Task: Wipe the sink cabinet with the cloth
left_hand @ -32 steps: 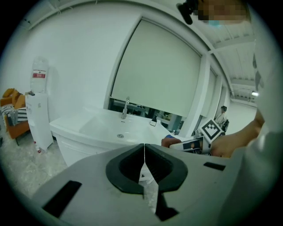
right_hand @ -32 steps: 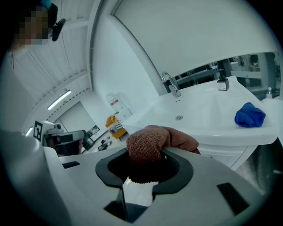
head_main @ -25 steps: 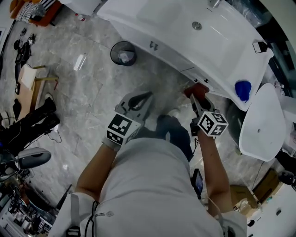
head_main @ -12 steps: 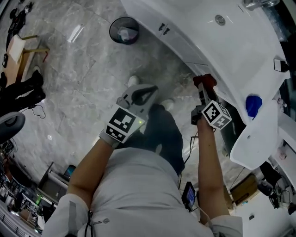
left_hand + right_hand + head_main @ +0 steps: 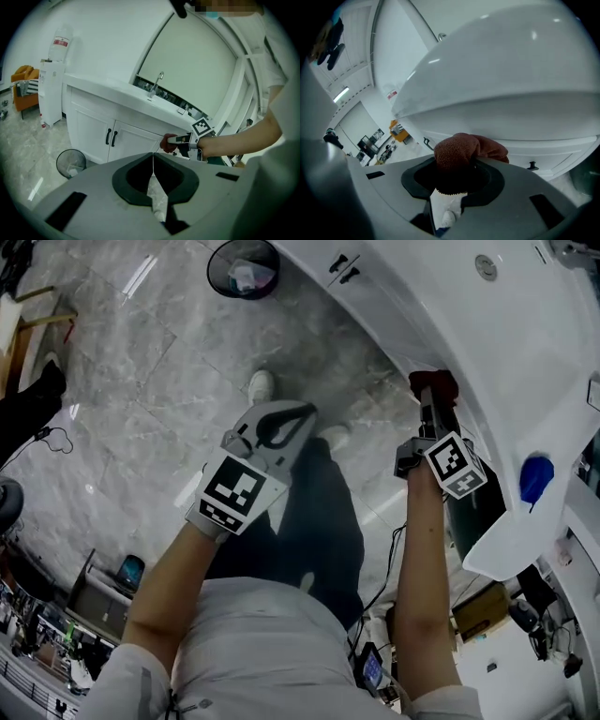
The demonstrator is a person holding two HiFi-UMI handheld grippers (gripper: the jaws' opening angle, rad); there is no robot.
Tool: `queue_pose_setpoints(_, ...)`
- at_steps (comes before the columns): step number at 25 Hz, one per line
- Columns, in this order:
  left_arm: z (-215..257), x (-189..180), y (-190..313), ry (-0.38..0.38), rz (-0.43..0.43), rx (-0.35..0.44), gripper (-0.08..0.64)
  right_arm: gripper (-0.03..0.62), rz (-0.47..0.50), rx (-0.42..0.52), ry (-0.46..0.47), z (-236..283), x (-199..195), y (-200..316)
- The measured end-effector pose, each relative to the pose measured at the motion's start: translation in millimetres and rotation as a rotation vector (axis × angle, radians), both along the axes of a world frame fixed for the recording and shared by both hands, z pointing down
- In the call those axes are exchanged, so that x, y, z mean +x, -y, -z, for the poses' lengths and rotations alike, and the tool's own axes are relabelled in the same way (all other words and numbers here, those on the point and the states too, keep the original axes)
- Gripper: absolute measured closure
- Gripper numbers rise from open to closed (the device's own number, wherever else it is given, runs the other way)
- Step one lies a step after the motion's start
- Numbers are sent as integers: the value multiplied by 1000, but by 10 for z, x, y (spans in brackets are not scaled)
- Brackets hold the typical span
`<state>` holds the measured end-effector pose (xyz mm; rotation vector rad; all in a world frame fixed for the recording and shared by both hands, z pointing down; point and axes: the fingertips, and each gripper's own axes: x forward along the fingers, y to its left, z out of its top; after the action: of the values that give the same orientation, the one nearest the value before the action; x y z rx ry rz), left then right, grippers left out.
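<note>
A bunched red-brown cloth (image 5: 464,150) is clamped in my right gripper (image 5: 433,399), which is shut on it. The cloth (image 5: 431,383) sits against the front of the white sink cabinet (image 5: 394,315), just under the countertop overhang; in the right gripper view the cabinet front (image 5: 543,150) lies right behind it. In the left gripper view the cloth (image 5: 168,142) shows at the cabinet's right part. My left gripper (image 5: 298,413) hangs over the floor, away from the cabinet, shut with nothing in it. Its jaws (image 5: 153,157) meet at a thin line.
A round black wastebasket (image 5: 244,268) stands on the grey marble floor (image 5: 141,409) left of the cabinet. Two black door handles (image 5: 110,137) mark the cabinet's left doors. A tap (image 5: 156,83) rises from the counter. A blue object (image 5: 534,478) rests at the counter's right end. The person's shoes (image 5: 261,385) sit below.
The head view has swung so the cabinet sits higher and further right. My right gripper with the cloth has stayed pressed at the cabinet front. The left gripper stays shut and idle.
</note>
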<state>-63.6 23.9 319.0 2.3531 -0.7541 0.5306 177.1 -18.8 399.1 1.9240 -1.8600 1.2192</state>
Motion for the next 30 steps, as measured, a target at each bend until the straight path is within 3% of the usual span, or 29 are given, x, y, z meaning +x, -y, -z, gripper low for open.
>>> queue_pose_setpoints(4,-194,51,14,-11,-9,-15,548,465,-72,18,2,-73,138,112)
queue_pose_setpoints(10,-367,37,41,-12,-15,-21,548,465,-94,19,-6,-149,241,300)
queue_pose_setpoints(20,-693,-23,45,-15,24,-55,548,476,10,31,-139,-219,255,337)
queue_pose_setpoints(30,-859,48,-87,-19,44,-86,548,477,19,-59,-88,-645,224,324)
